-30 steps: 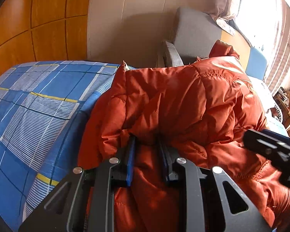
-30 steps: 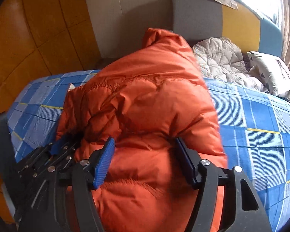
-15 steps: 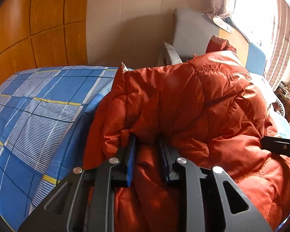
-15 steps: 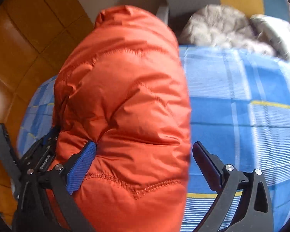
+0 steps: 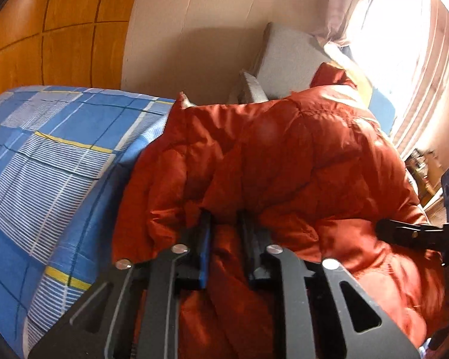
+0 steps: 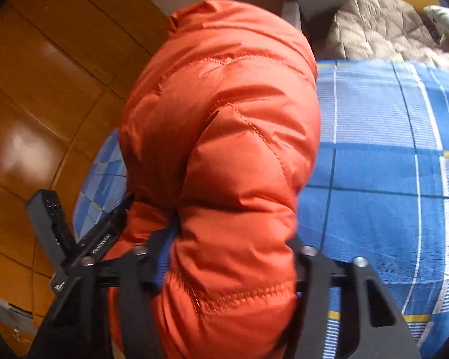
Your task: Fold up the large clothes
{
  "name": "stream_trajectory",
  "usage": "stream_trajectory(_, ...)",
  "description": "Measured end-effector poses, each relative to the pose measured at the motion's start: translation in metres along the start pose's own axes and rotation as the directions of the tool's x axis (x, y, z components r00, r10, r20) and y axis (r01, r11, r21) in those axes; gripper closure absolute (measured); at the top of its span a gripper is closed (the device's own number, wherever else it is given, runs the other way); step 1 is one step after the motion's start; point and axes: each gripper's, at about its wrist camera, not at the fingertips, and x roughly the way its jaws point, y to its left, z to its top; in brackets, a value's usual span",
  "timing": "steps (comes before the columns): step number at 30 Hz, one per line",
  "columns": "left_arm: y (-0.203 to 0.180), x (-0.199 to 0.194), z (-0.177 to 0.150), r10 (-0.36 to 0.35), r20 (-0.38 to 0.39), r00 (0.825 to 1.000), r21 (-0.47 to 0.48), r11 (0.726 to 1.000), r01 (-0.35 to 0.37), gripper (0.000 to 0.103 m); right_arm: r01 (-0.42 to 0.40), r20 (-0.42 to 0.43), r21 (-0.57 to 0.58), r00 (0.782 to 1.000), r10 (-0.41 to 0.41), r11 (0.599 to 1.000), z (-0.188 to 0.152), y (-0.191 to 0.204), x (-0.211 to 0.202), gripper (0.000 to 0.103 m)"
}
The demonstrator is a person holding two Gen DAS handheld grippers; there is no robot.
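An orange puffer jacket lies bunched on the bed. My left gripper pinches a narrow fold of it, and its jaws are still closing. In the right wrist view the jacket rises as a thick padded roll. My right gripper has its jaws closing around the near end of that roll, with both pads pressed into the padding. The left gripper shows at the left of that view, its tips buried in the jacket. One of the right gripper's fingers reaches in at the right of the left wrist view.
The bed sheet is blue plaid with yellow lines and lies bare on both sides of the jacket. Wooden wall panels stand behind. A grey cushion, a beige quilted blanket and a bright window are beyond.
My right gripper spread its jaws wide, dipped down and closed them on the jacket's thick roll. My left gripper stayed put, tightening slightly on its fold.
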Motion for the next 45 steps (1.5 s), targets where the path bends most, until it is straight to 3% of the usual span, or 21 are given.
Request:
stream_trajectory(2,-0.002,-0.004,0.003,-0.025,0.002,1.000,-0.003,1.000,0.025,0.093,-0.006,0.020,-0.002,1.000,0.006,1.000,0.000,0.005,-0.007,0.063)
stream_trajectory(9,-0.022,-0.029,0.012,-0.102,0.030,0.994,0.009,0.995,0.101,0.098,-0.012,0.083,-0.063,0.996,0.017,0.998,0.003,0.027,-0.053,0.068)
stream_trajectory(18,-0.103,-0.073,0.020,-0.209,0.068,0.976,0.117,0.973,0.200,0.099,0.034,0.203,-0.095,0.979,-0.014,0.995,-0.014,0.027,-0.152,0.069)
stream_trajectory(24,-0.176,-0.074,0.000,-0.278,0.008,0.961,0.200,0.942,0.271,0.099,0.109,0.256,-0.045,0.962,-0.094,0.993,-0.051,-0.019,-0.222,0.069)
stream_trajectory(30,-0.240,-0.037,-0.056,-0.265,-0.165,0.950,0.249,0.921,0.300,0.100,0.222,0.205,0.057,0.952,-0.229,0.973,-0.098,-0.092,-0.242,0.069)
stream_trajectory(34,-0.257,-0.017,-0.081,-0.230,-0.217,0.949,0.240,0.929,0.281,0.100,0.297,0.156,0.102,0.938,-0.310,0.949,-0.123,-0.129,-0.226,0.058)
stream_trajectory(37,-0.265,-0.014,-0.087,-0.174,-0.209,0.962,0.274,0.934,0.229,0.100,0.324,0.156,0.145,0.925,-0.345,0.935,-0.131,-0.140,-0.225,0.046)
stream_trajectory(38,-0.267,-0.014,-0.088,-0.162,-0.206,0.965,0.283,0.934,0.217,0.100,0.344,0.160,0.152,0.916,-0.367,0.926,-0.133,-0.139,-0.223,0.036)
stream_trajectory(40,-0.271,-0.016,-0.090,-0.134,-0.192,0.972,0.311,0.931,0.190,0.100,0.431,0.157,0.155,0.877,-0.453,0.889,-0.134,-0.130,-0.225,0.025)
stream_trajectory(41,-0.274,-0.019,-0.092,-0.122,-0.184,0.975,0.322,0.930,0.177,0.100,0.485,0.166,0.169,0.844,-0.510,0.858,-0.138,-0.122,-0.229,0.020)
stream_trajectory(42,-0.280,-0.024,-0.096,-0.113,-0.173,0.978,0.329,0.930,0.165,0.100,0.515,0.179,0.182,0.821,-0.543,0.838,-0.137,-0.118,-0.233,0.020)
stream_trajectory(44,-0.282,-0.029,-0.096,-0.112,-0.162,0.980,0.324,0.933,0.160,0.099,0.565,0.255,0.223,0.752,-0.607,0.794,-0.139,-0.099,-0.246,0.020)
stream_trajectory(45,-0.282,-0.032,-0.096,-0.111,-0.156,0.981,0.319,0.935,0.157,0.099,0.567,0.279,0.238,0.738,-0.614,0.789,-0.140,-0.092,-0.249,0.020)
